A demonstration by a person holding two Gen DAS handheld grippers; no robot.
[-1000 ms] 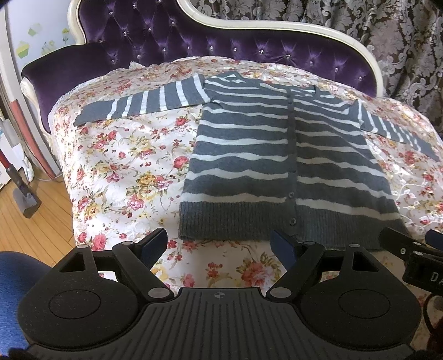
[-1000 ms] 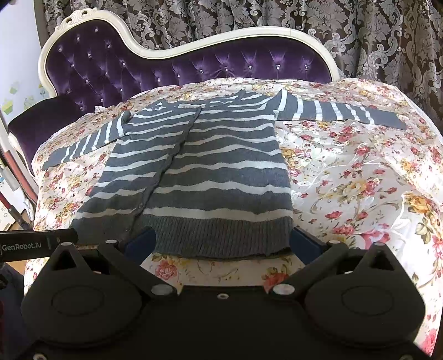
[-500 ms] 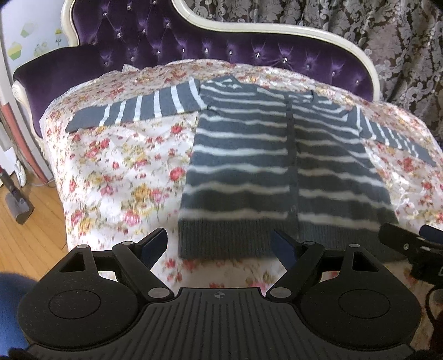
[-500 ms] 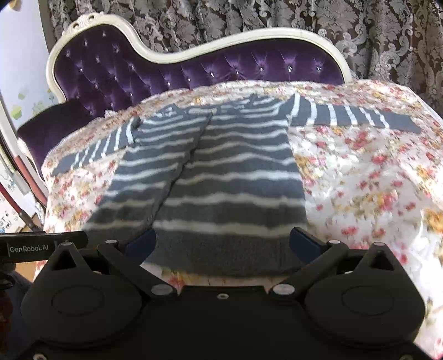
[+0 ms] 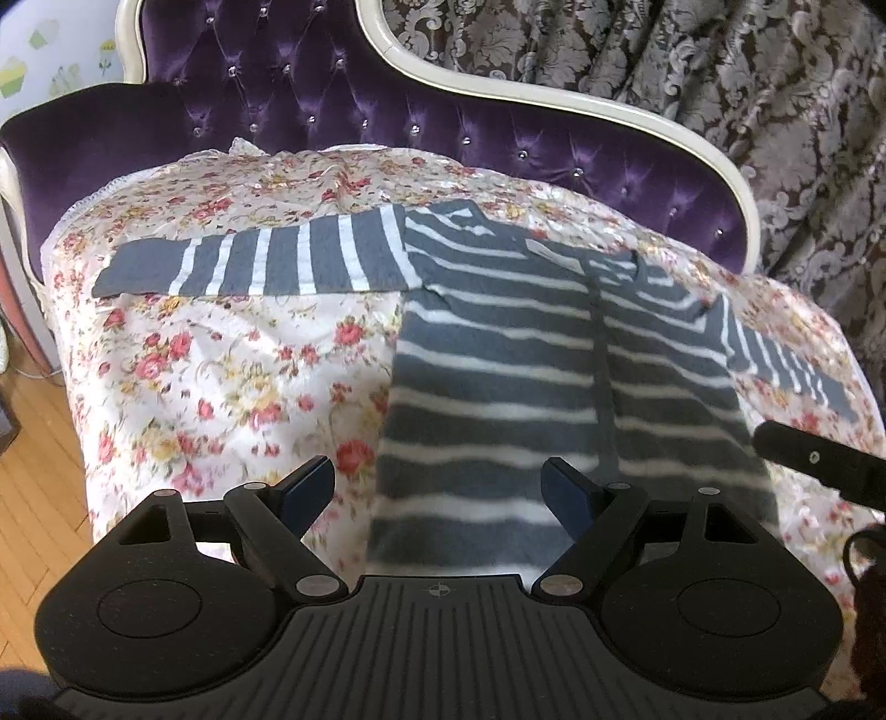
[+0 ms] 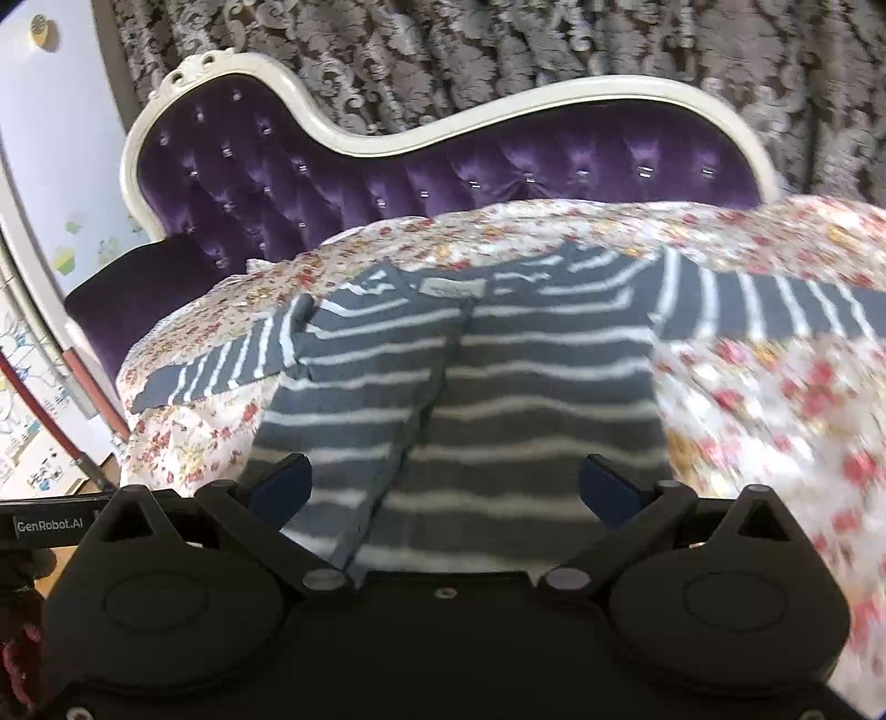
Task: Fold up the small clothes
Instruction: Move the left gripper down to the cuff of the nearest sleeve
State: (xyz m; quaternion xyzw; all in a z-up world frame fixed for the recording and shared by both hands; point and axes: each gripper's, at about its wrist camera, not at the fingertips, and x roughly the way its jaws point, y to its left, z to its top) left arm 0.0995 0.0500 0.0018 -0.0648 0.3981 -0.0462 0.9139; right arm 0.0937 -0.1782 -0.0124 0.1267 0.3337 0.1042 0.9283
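Observation:
A grey cardigan with white stripes [image 5: 515, 382] lies flat and face up on the floral cover, both sleeves spread out sideways. It also shows in the right wrist view [image 6: 498, 399]. My left gripper [image 5: 440, 490] is open and empty, over the cardigan's lower left part near the hem. My right gripper [image 6: 446, 484] is open and empty, over the lower middle of the cardigan. The hem is hidden behind both gripper bodies. The right gripper's tip [image 5: 814, 462] shows at the right edge of the left wrist view.
The floral cover [image 5: 221, 376] drapes a purple tufted sofa [image 5: 310, 111] with a white frame. Patterned curtains [image 6: 498, 50] hang behind. Wooden floor [image 5: 33, 482] lies to the left of the sofa.
Both grippers have moved forward over the cardigan, so its hem has slipped under the gripper bodies. Both stay open and empty.

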